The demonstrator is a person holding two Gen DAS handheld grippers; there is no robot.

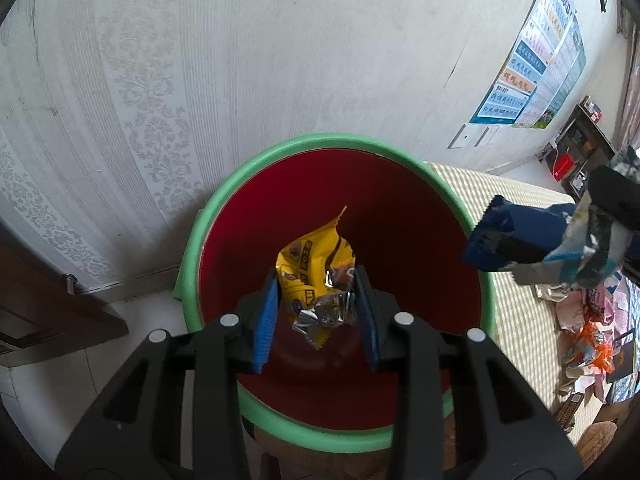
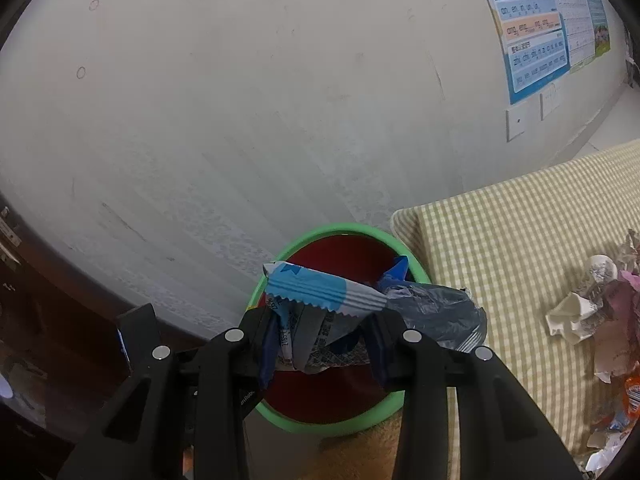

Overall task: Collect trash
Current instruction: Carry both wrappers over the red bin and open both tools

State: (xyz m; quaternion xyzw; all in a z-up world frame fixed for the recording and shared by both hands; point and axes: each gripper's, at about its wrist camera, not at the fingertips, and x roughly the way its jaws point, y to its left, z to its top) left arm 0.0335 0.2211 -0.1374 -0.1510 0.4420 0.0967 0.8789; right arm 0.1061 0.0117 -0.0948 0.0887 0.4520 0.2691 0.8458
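A red bin with a green rim (image 1: 224, 200) stands against the wall, directly under my left gripper (image 1: 316, 280). That gripper is shut on a crumpled yellow snack wrapper (image 1: 316, 256) with a silver inside, held above the bin's mouth. My right gripper (image 2: 322, 328) is shut on a bundle of wrappers (image 2: 312, 288): a blue-and-white one, a dark blue one and a grey one. It hangs over the bin's rim (image 2: 320, 426). In the left wrist view, the same bundle (image 1: 520, 240) reaches in from the right, beside the bin.
A surface with a yellow checked cloth (image 2: 520, 240) adjoins the bin on the right and carries a pile of paper and wrapper litter (image 2: 592, 312). Brown wooden furniture (image 1: 48, 312) stands to the bin's left. Behind the bin is a patterned wall with a poster (image 1: 532, 60).
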